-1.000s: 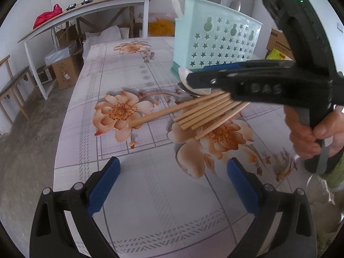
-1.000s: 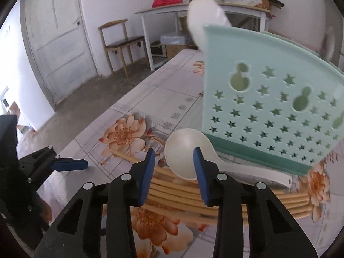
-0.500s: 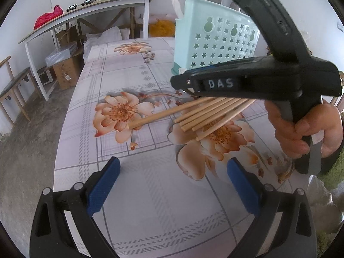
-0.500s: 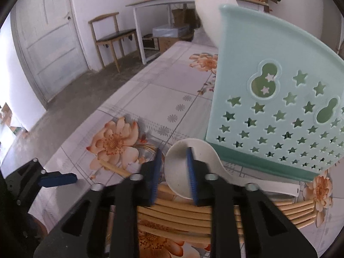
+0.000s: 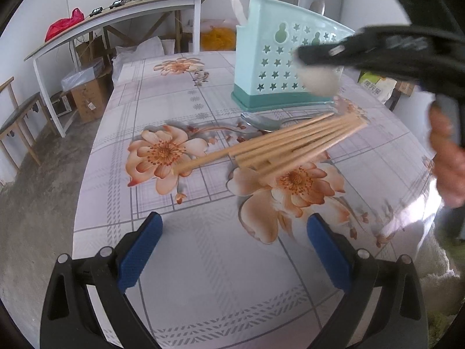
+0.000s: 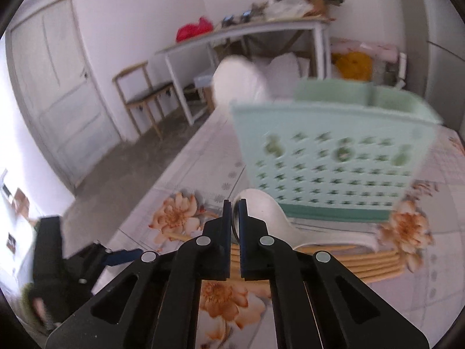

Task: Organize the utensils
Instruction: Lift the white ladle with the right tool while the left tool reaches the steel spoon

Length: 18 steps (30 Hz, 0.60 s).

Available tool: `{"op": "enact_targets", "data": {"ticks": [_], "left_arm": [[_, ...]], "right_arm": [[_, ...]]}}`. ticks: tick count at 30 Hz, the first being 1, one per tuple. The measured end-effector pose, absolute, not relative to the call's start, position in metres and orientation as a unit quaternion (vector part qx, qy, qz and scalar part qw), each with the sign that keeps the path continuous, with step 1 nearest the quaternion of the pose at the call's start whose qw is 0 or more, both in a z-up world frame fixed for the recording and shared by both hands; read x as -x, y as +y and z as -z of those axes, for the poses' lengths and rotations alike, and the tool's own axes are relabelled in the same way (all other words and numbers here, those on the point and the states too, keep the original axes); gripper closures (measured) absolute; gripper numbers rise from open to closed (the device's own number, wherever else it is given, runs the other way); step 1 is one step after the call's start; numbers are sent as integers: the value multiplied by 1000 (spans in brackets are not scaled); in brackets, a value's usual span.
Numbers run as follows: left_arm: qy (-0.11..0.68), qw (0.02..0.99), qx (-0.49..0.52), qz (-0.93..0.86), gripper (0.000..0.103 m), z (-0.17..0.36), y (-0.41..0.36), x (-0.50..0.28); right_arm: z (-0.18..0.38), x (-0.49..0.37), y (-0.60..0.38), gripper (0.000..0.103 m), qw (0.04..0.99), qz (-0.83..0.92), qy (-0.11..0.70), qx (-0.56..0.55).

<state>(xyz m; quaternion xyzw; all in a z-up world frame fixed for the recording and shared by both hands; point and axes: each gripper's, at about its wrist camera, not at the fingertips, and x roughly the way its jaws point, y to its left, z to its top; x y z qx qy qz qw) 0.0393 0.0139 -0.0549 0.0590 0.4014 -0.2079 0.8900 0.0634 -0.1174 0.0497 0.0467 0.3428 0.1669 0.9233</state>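
My right gripper (image 6: pixel 234 203) pinches the bowl rim of a white plastic spoon (image 6: pixel 267 212). Its jaws are closing down tight on the rim. In the left wrist view the right gripper (image 5: pixel 303 55) holds this white spoon (image 5: pixel 318 80) lifted in front of the mint utensil holder (image 5: pixel 279 69), blurred. Several wooden chopsticks (image 5: pixel 290 145) lie fanned on the floral tablecloth, with a metal spoon (image 5: pixel 261 120) between them and the holder. My left gripper (image 5: pixel 232 232) hovers open over the near table, holding nothing. Another white spoon (image 6: pixel 238 84) stands in the holder (image 6: pixel 334 160).
The table's left edge (image 5: pixel 96 151) drops to a concrete floor. A white side table (image 5: pixel 116 20) with clutter, cardboard boxes (image 5: pixel 87 99) and a chair (image 6: pixel 139 101) stand beyond. A person's hand (image 5: pixel 447 157) grips the right tool at the right.
The right gripper's jaws closed on the white spoon's bowl and raised it off the table, uncovering the metal spoon beneath. The left gripper stayed put.
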Motion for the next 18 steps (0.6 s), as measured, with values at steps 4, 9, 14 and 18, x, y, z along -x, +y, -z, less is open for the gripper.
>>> {"op": "enact_targets", "data": {"ticks": [4, 9, 14, 18], "left_arm": [[405, 888, -39, 213, 6, 51, 19, -42], [377, 900, 23, 219, 6, 32, 34, -48], [339, 909, 50, 237, 18, 4, 31, -65], [354, 897, 81, 252, 37, 1, 24, -84]], "right_arm": [[-77, -42, -159, 101, 936, -136, 308, -97], [-90, -23, -203, 101, 943, -100, 276, -159], [-87, -14, -223, 101, 942, -77, 262, -195], [-85, -8, -237, 101, 942, -69, 256, -207]]}}
